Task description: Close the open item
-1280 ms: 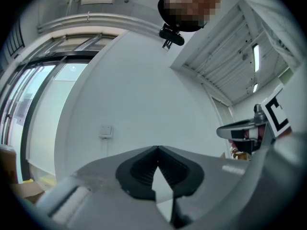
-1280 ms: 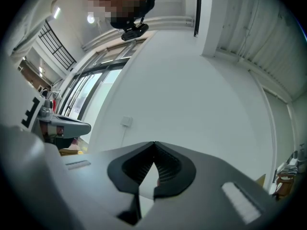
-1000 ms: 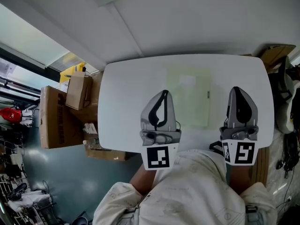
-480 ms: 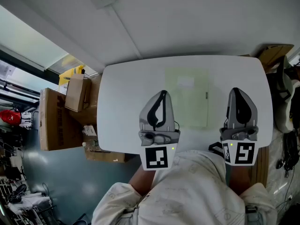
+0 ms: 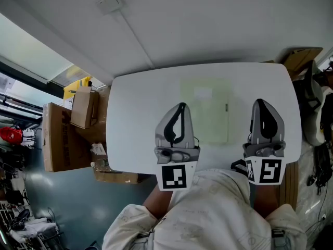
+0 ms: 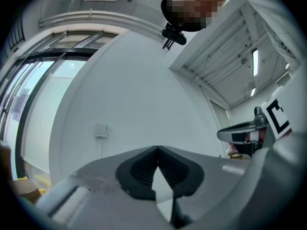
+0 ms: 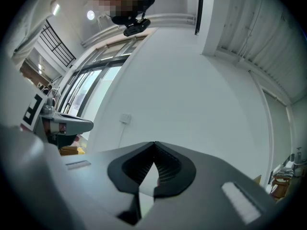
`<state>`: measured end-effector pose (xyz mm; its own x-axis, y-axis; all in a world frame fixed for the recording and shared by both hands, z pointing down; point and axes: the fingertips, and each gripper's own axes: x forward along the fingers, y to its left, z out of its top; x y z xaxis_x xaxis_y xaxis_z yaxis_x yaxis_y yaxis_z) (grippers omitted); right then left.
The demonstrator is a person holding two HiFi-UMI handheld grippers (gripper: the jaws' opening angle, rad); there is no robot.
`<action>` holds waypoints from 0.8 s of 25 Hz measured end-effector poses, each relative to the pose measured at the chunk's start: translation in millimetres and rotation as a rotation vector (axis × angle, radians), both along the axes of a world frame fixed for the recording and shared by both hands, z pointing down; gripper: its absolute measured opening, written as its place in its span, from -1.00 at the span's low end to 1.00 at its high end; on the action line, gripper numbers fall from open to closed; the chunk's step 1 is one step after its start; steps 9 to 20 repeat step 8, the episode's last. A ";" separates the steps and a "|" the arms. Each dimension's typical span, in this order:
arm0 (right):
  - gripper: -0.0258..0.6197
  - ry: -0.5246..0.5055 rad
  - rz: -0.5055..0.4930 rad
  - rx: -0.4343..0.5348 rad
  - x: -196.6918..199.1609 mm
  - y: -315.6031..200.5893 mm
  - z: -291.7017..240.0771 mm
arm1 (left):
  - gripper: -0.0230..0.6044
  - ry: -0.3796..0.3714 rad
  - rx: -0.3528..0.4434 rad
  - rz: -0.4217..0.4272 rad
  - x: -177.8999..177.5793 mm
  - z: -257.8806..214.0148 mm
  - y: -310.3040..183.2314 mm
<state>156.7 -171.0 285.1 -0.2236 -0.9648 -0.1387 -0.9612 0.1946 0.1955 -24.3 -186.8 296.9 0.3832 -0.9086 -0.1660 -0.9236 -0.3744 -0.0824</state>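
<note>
Tongs come nearest: the left tongs, at the left edge of the pale green flat rectangular folder, are closed tip to tip on nothing. The right tongs, right of that folder, are likewise closed and empty. Both hang where they did a second ago. The folder lies flat on the white rounded worktop, unmoved. Brown cardboard boxes stand far left of it.
</note>
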 end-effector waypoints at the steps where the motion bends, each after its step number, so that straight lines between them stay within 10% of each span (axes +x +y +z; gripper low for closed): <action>1: -0.92 0.000 0.001 0.000 0.7 0.4 0.1 | -0.92 0.001 0.001 0.002 1.0 0.1 0.3; 20: -0.92 -0.003 0.014 -0.008 5.2 -3.2 0.0 | -0.92 0.006 0.001 0.005 1.3 -1.6 -3.4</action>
